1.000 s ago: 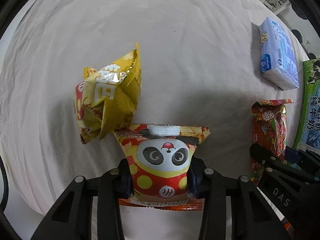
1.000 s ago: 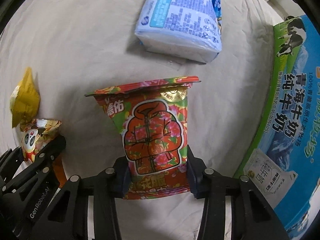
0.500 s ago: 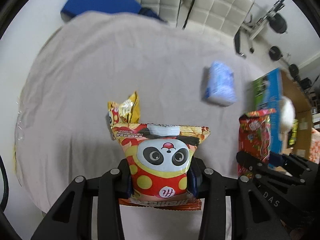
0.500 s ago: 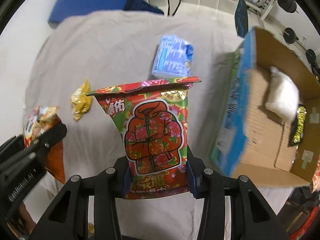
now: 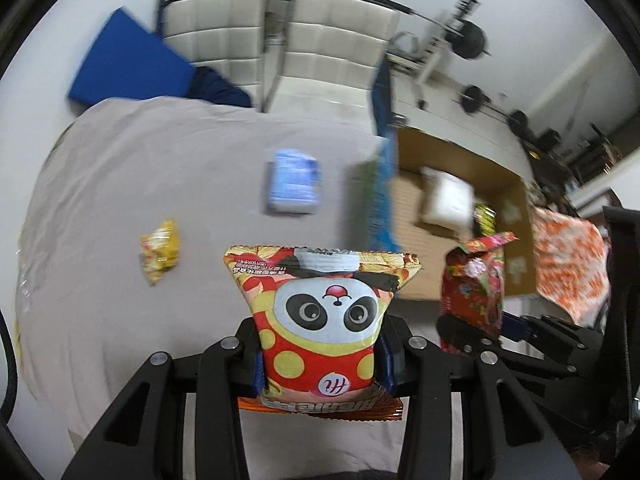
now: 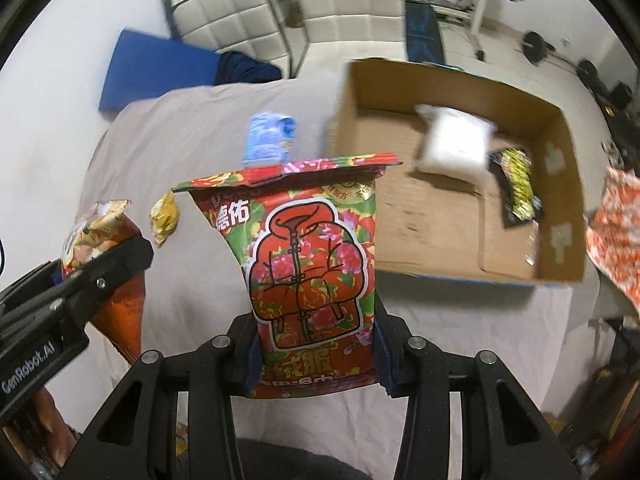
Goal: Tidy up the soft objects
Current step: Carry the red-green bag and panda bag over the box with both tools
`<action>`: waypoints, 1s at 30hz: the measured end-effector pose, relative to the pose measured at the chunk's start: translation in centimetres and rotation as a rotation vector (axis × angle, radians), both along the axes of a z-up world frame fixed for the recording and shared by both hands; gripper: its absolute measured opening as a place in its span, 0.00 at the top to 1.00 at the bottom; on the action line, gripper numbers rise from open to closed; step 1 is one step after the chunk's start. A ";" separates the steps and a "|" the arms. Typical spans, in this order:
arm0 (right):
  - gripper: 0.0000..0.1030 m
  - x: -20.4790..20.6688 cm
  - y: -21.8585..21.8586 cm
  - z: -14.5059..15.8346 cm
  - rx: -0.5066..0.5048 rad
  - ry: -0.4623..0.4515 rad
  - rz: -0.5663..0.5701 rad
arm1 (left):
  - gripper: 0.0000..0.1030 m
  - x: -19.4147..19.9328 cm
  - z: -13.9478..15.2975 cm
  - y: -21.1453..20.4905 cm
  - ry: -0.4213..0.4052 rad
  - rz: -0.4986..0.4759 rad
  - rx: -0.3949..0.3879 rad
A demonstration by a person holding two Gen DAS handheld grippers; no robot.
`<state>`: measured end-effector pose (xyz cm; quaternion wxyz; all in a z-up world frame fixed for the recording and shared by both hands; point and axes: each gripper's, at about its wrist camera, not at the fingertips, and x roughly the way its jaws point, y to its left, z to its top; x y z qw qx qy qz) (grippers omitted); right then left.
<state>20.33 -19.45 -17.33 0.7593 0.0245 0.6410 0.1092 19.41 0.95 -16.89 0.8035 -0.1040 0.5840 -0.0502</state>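
Observation:
My left gripper [image 5: 320, 360] is shut on a panda snack bag [image 5: 322, 312], held high above the grey-clothed table [image 5: 120, 280]. My right gripper [image 6: 314, 356] is shut on a red floral snack bag [image 6: 308, 272], also lifted, just left of an open cardboard box [image 6: 440, 232]. The box holds a white soft pack [image 6: 454, 142] and a black-and-yellow packet [image 6: 518, 184]. A yellow snack bag [image 5: 160, 248] and a blue tissue pack [image 5: 294, 186] lie on the table. The red bag and right gripper show at the right of the left wrist view [image 5: 474, 292].
White padded chairs [image 5: 320, 40] and a blue mat [image 5: 124, 68] stand beyond the table's far edge. Gym weights [image 5: 468, 40] are at the back right. An orange-patterned cloth [image 6: 616, 240] hangs at the right beside the box.
Both grippers have risen high off the table with their bags. The view has opened from the tabletop to the whole table, the box interior and the room behind.

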 end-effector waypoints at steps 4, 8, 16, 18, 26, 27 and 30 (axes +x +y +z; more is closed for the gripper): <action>0.55 0.1 -5.3 0.3 0.013 -0.001 -0.085 | 0.63 0.7 0.2 -5.1 0.002 -0.094 -0.025; 0.55 1.0 -10.6 0.2 0.000 -0.003 -0.161 | 0.63 2.1 0.0 -9.1 0.014 -0.153 -0.035; 0.55 5.9 -18.1 -2.6 -0.037 0.034 -0.240 | 0.63 8.4 -2.8 -14.7 0.077 -0.185 -0.018; 0.55 7.5 -19.3 -4.0 -0.047 0.054 -0.248 | 0.63 10.2 -4.2 -15.4 0.107 -0.180 -0.020; 0.55 11.7 -20.5 -10.3 -0.072 0.156 -0.247 | 0.63 16.9 -10.3 -17.5 0.221 -0.174 0.061; 0.55 12.1 -20.4 -11.3 -0.079 0.174 -0.241 | 0.63 17.3 -11.0 -17.6 0.231 -0.172 0.071; 0.55 12.9 -20.1 -13.7 -0.088 0.223 -0.234 | 0.63 18.9 -13.2 -18.0 0.267 -0.169 0.101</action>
